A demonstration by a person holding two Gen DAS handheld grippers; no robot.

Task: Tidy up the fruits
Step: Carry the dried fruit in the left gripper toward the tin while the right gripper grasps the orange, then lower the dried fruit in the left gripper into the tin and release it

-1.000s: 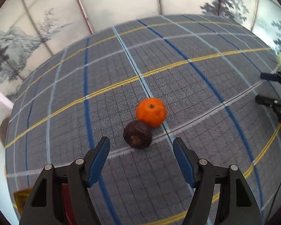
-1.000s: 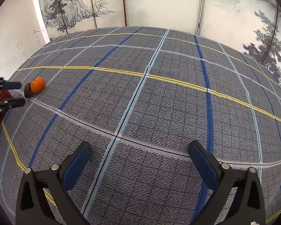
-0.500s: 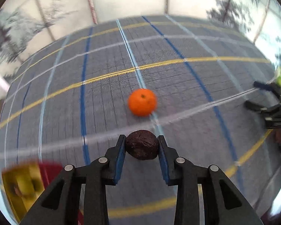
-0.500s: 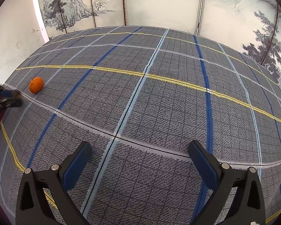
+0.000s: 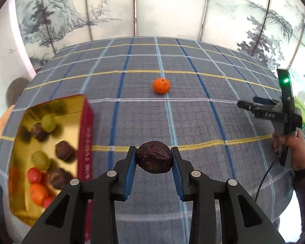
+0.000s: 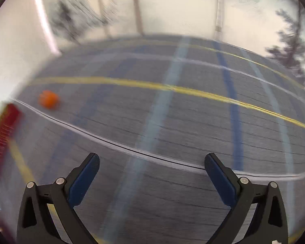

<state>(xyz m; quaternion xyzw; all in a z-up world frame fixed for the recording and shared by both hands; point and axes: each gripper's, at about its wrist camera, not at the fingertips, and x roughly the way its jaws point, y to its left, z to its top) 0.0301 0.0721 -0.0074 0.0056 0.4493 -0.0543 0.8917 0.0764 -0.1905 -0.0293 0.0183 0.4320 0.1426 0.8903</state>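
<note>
The left gripper has its blue fingers clamped on a dark wrinkled fruit, lifted clear of the checked worktop. Off to the left of those fingers sits a red box with gold lining, holding green, dark and red fruits. An orange lies well ahead of the fingers. The right gripper has its fingers spread wide with nothing between them, above the cloth.
</note>
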